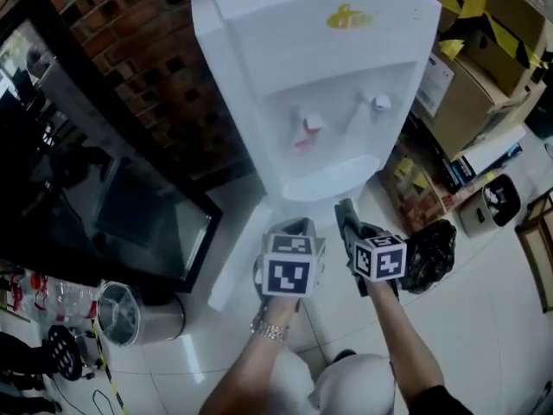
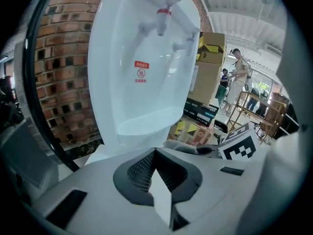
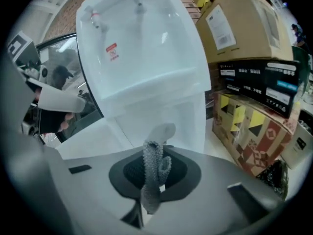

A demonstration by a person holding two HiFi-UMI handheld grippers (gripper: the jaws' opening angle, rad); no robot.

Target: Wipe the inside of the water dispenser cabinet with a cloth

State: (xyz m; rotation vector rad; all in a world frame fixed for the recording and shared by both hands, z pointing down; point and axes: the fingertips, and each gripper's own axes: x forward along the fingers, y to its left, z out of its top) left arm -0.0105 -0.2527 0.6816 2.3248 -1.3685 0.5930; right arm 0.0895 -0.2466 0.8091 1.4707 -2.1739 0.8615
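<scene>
Head view: the left claw (image 1: 296, 226) and right claw (image 1: 346, 211) are hovering side by side just below the white water dispenser (image 1: 311, 76) at upper centre.
The right claw (image 3: 155, 156) is clamping a grey knitted cloth (image 3: 151, 180), lower centre of its view. The left claw (image 2: 155, 153) is holding its jaws together, gripping nothing.

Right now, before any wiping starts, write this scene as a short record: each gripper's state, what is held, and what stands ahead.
Left gripper: shut, nothing held
Right gripper: shut on a grey cloth
Ahead: white water dispenser with a red tap, against a brick wall
Contact: neither gripper touches the dispenser
Beside it: cardboard boxes on the right
Wiping: not yet begun
</scene>
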